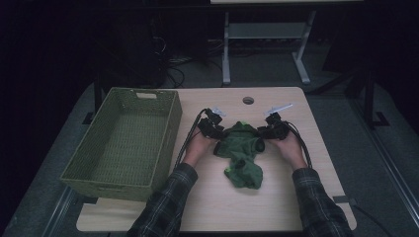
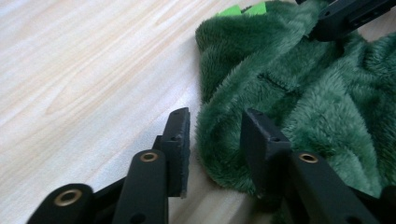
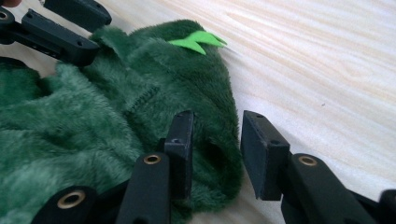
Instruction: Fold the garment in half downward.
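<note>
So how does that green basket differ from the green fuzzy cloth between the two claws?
The basket is a stiff, woven, pale olive box, while the cloth is soft, furry and dark green. The basket stands open at the table's left side with nothing in it; the cloth lies crumpled at the middle, with the left claw and right claw at its two sides. The cloth also has small bright green bits. Both are green and rest on the table.

Dark green fuzzy cloth [image 1: 242, 153] with bright light-green bits [image 3: 198, 41]. Pale wood table [image 1: 276, 207] with soft brown grain lines. Olive-green woven basket [image 1: 126, 143]. Black left gripper [image 1: 216, 129] and black right gripper [image 1: 265, 131], gold rings on the jaws. Dark checked sleeves [image 1: 165, 207], thin light lines crossing.
</note>
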A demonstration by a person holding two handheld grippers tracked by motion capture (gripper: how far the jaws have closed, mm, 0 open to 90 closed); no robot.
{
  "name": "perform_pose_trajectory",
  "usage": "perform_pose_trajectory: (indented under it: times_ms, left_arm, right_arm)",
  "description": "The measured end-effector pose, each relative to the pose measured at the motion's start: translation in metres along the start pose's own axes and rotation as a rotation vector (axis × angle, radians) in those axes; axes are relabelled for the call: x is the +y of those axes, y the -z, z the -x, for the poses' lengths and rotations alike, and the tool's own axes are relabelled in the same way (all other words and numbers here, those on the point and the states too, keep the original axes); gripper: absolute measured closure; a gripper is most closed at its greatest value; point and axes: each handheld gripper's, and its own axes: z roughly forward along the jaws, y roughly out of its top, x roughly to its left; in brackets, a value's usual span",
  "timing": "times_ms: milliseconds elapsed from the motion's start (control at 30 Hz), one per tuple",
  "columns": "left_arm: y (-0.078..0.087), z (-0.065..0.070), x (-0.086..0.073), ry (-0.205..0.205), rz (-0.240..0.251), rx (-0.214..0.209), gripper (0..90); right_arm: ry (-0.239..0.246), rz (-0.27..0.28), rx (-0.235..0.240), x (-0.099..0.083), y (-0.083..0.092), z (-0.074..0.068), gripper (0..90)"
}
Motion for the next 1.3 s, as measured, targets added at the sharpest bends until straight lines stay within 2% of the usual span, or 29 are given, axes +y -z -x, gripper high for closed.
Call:
perform_pose_trajectory:
  times_ms: [167, 233, 267, 300, 367, 500, 633, 767, 833, 967, 1033, 1200, 1300]
  left_arm:
    - [-0.005, -0.001, 0.001, -0.006, -0.016, -0.013, 69.4]
    - [-0.005, 0.001, 0.002, -0.011, -0.023, -0.008, 75.4]
    - [-0.006, 0.0, 0.002, -0.026, -0.037, -0.008, 78.7]
    - [-0.006, 0.001, 0.002, -0.024, -0.044, -0.008, 84.3]
    - [-0.006, 0.0, 0.002, -0.013, -0.044, -0.011, 87.1]
    - [0.001, 0.0, 0.005, 0.006, -0.014, -0.013, 87.4]
    - [0.012, 0.0, 0.013, 0.014, 0.035, -0.009, 87.3]
    - [0.024, 0.003, 0.026, -0.008, 0.075, -0.004, 87.2]
    - [0.03, 0.005, 0.033, -0.016, 0.097, 0.0, 87.3]
    - [0.04, 0.007, 0.046, -0.033, 0.137, 0.009, 87.2]
    - [0.047, 0.009, 0.051, -0.033, 0.157, 0.01, 87.1]
    - [0.057, 0.014, 0.053, -0.046, 0.187, 0.004, 86.8]
    - [0.062, 0.019, 0.051, -0.055, 0.197, -0.003, 86.7]
  right_arm:
    - [-0.004, -0.012, 0.0, -0.001, -0.005, 0.0, 73.1]
    - [0.0, -0.022, -0.006, -0.001, -0.005, 0.0, 78.8]
    - [0.002, -0.024, -0.006, -0.001, -0.006, 0.0, 81.6]
    - [0.0, -0.026, -0.006, -0.001, -0.006, 0.0, 84.5]
    - [-0.003, -0.025, -0.003, -0.001, -0.005, -0.001, 86.4]
    - [-0.002, -0.007, -0.002, 0.001, 0.0, -0.001, 86.8]
    - [-0.013, 0.039, -0.008, 0.004, 0.012, 0.002, 87.2]
    - [-0.015, 0.087, -0.025, 0.008, 0.024, 0.002, 87.3]
    - [-0.039, 0.079, -0.013, 0.013, 0.029, 0.004, 87.2]
    - [-0.012, 0.127, -0.046, 0.022, 0.041, 0.001, 87.3]
    - [-0.021, 0.121, -0.036, 0.028, 0.046, 0.002, 87.3]
    - [0.001, 0.16, -0.044, 0.033, 0.059, -0.002, 87.3]
    - [0.006, 0.158, -0.032, 0.032, 0.063, -0.006, 87.3]
